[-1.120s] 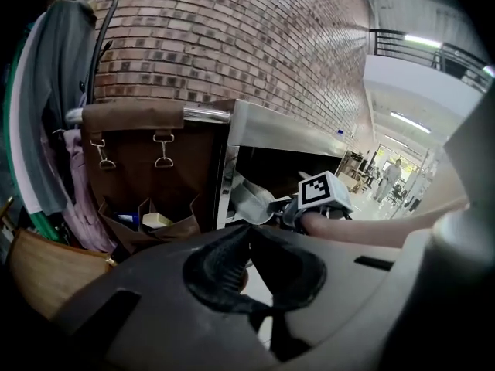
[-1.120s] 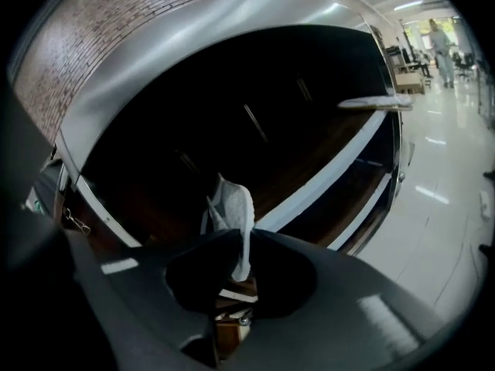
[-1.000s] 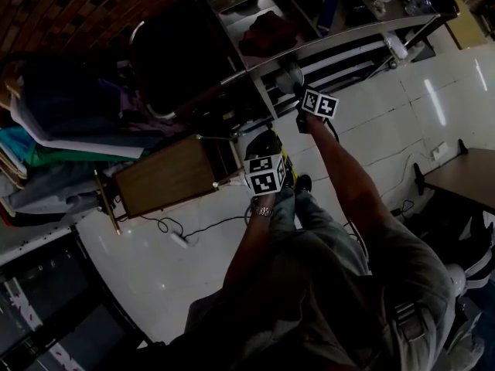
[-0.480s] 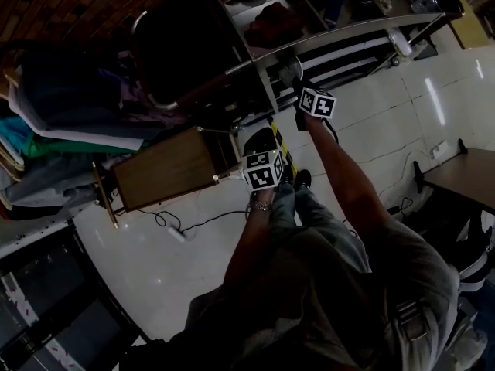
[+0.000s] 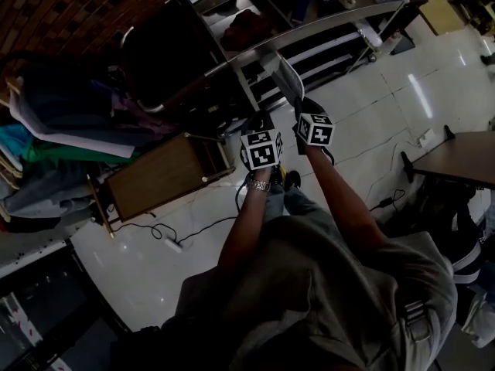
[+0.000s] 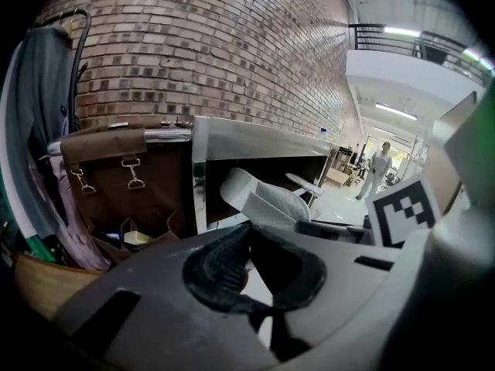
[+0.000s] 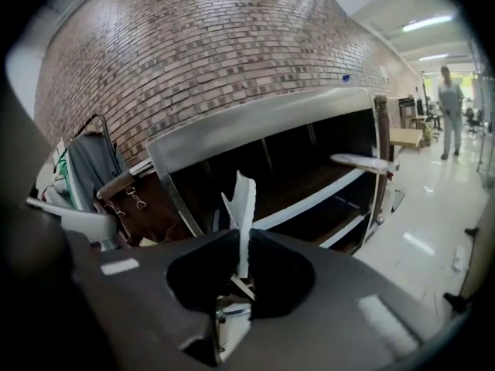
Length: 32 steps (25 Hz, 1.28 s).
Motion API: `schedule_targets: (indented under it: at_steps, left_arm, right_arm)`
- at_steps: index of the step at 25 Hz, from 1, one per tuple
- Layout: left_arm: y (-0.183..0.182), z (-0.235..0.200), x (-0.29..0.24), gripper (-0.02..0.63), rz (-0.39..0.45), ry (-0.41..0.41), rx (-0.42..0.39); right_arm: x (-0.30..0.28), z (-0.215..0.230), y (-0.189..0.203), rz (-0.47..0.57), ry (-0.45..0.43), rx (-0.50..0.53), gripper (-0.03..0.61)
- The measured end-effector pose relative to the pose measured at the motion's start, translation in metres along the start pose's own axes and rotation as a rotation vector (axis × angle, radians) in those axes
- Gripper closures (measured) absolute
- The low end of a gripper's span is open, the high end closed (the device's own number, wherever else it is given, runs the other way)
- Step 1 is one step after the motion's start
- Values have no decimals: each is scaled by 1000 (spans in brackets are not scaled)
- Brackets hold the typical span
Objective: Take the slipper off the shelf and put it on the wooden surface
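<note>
Slipper [image 5: 288, 79]: one, white, turned on edge, pinched by the right gripper's [image 7: 241, 263] fingers in the air just off the metal shelf's [image 5: 325, 28] front edge, well apart from the one wooden desk [image 5: 158, 180]. The left gripper's [image 6: 249, 265] fingers are pressed together, holding nothing. Two marker cubes [image 5: 261, 147] carry black-and-white squares, one cube per gripper.

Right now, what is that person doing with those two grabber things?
A person holds a gripper in each hand in front of a metal shelf. The right gripper is clamped on a white slipper and holds it up in the air, off the shelf. The left gripper is beside it with nothing between its jaws. The slipper is not yet on the wooden surface, which is lower down on the person's left.
</note>
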State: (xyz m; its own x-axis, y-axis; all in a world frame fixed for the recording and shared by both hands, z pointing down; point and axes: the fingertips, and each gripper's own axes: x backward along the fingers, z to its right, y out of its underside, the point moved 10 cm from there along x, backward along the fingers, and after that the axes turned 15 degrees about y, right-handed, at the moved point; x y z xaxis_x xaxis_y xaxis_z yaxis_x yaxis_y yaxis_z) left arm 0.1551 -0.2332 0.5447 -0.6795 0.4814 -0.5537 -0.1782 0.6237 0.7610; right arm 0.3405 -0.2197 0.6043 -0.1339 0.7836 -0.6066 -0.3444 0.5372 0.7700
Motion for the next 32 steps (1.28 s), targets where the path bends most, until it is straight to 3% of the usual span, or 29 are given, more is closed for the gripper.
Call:
schedule_targets:
  at_steps: [10, 17, 22, 27, 32]
  left_arm:
    - [14, 56, 24, 609, -3, 26, -54]
    - [41, 45, 90, 609, 30, 19, -65]
    - [77, 33, 165, 609, 52, 21, -82]
    - [157, -18, 275, 609, 53, -17, -65]
    - [233, -74, 381, 609, -8, -95, 3]
  right_arm:
    - [84, 41, 12, 42, 2, -14, 546]
    - [140, 23, 56, 38, 5, -24, 545]
    - [188, -24, 92, 79, 18, 21, 545]
    - [256, -109, 168, 86, 36, 13, 545]
    - [315, -213, 248, 23, -42, 66, 545]
